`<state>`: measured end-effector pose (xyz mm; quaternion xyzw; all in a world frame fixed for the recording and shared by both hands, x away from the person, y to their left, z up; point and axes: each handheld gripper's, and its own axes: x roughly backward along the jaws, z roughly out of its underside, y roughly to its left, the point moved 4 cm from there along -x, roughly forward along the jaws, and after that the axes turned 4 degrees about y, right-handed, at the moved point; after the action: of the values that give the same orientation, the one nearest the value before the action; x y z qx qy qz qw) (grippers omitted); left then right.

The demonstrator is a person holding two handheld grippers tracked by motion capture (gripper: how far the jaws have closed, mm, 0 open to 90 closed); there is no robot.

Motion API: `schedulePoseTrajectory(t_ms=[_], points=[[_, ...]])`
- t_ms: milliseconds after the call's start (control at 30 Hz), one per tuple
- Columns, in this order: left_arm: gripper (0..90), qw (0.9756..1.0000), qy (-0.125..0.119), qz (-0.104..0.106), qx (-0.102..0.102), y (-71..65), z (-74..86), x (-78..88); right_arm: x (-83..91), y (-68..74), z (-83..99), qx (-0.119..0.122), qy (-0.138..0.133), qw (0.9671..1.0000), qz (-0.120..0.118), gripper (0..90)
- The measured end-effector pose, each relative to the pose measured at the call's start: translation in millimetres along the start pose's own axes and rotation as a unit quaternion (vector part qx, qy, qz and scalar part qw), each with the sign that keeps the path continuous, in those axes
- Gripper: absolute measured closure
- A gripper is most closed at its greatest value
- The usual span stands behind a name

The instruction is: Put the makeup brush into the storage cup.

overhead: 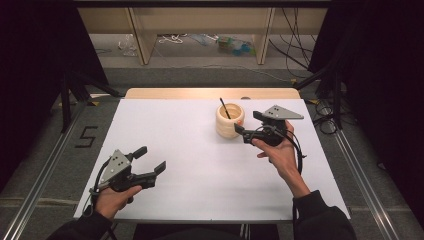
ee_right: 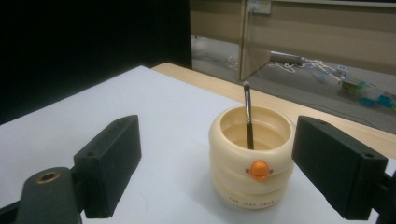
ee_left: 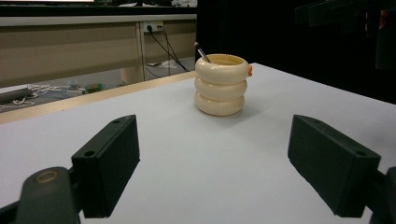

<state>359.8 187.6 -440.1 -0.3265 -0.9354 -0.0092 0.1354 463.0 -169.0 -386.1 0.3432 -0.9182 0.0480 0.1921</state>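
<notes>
Right hand-held gripper (overhead: 248,129) gapes empty at the cup's (overhead: 230,120) three o'clock; the brush (overhead: 224,108) stands inside. Left hand-held gripper (overhead: 150,159) idles, wide and empty. Likely next: withdraw clear.

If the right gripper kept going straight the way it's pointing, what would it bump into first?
Most likely the cream ringed cup holding a thin brush; it sits just ahead of the open right gripper, slightly right of centre.
</notes>
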Motion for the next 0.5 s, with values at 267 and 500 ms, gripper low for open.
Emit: schedulePoseTrajectory(t_ms=[267, 500], points=[[16.4, 1.0000, 0.000, 0.000, 0.005, -0.5, 0.4, -0.3, 4.2, 2.9, 7.1, 0.004, 0.000, 1.0000, -0.003, 16.4], [16.5, 1.0000, 0.000, 0.000, 0.000, -0.1, 0.1, -0.1, 7.5, 7.2, 11.6, 0.006, 0.001, 0.9999, -0.009, 16.4]])
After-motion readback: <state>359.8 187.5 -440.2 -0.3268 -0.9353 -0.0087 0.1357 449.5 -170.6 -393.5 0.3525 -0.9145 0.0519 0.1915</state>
